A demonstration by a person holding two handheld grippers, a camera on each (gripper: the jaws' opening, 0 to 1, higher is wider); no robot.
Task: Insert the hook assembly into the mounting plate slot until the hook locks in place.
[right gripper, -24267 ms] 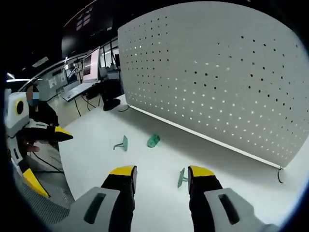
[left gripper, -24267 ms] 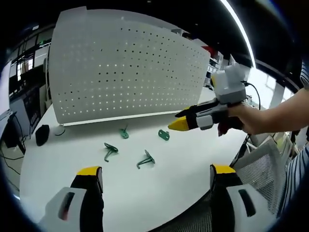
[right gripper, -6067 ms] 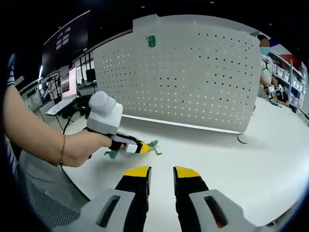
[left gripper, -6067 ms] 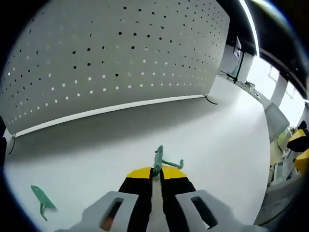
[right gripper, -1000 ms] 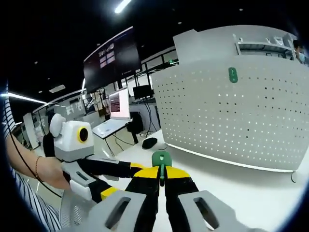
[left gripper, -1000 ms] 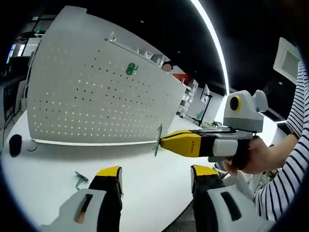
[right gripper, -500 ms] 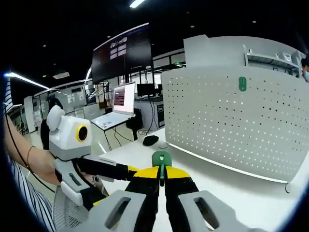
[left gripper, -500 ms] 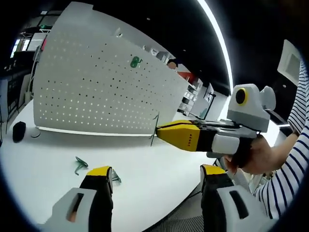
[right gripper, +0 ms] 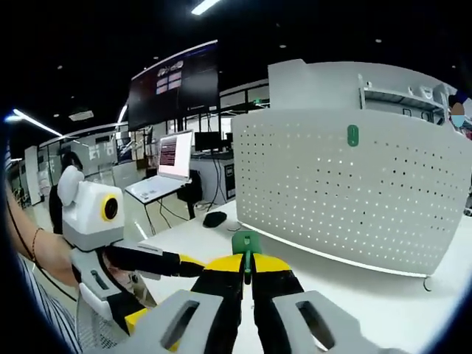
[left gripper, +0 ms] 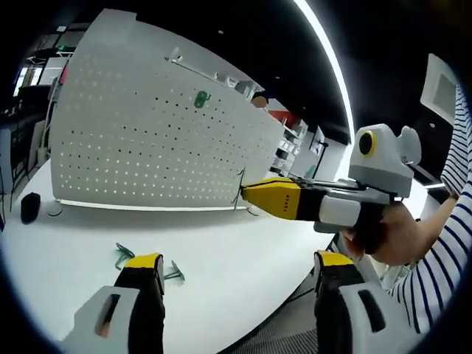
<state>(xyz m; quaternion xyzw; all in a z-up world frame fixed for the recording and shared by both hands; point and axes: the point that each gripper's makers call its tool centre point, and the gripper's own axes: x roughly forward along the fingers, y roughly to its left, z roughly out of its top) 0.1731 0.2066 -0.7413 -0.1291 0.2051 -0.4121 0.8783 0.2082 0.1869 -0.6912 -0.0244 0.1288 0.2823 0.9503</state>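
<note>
My right gripper (right gripper: 247,264) is shut on a green hook (right gripper: 245,243), held upright in the air in front of the white pegboard (right gripper: 369,206). In the left gripper view the same right gripper (left gripper: 254,195) comes in from the right, with the hook (left gripper: 238,189) at its yellow tips. Another green hook (left gripper: 200,98) hangs high on the pegboard (left gripper: 133,140); the right gripper view shows that mounted hook (right gripper: 352,135) too. My left gripper (left gripper: 237,264) stands open with nothing between its jaws. Two loose green hooks (left gripper: 122,254) lie on the white table (left gripper: 221,243).
A black mouse (left gripper: 29,207) lies by the pegboard's left end, and the right gripper view shows the mouse (right gripper: 214,219) too. A laptop (right gripper: 166,173) and screens stand beyond the table. A hand in a striped sleeve (left gripper: 442,243) holds the right gripper.
Six seconds ago my left gripper held the hook low over the table; now the right gripper holds it in the air. Over the last second the left jaws opened wider.
</note>
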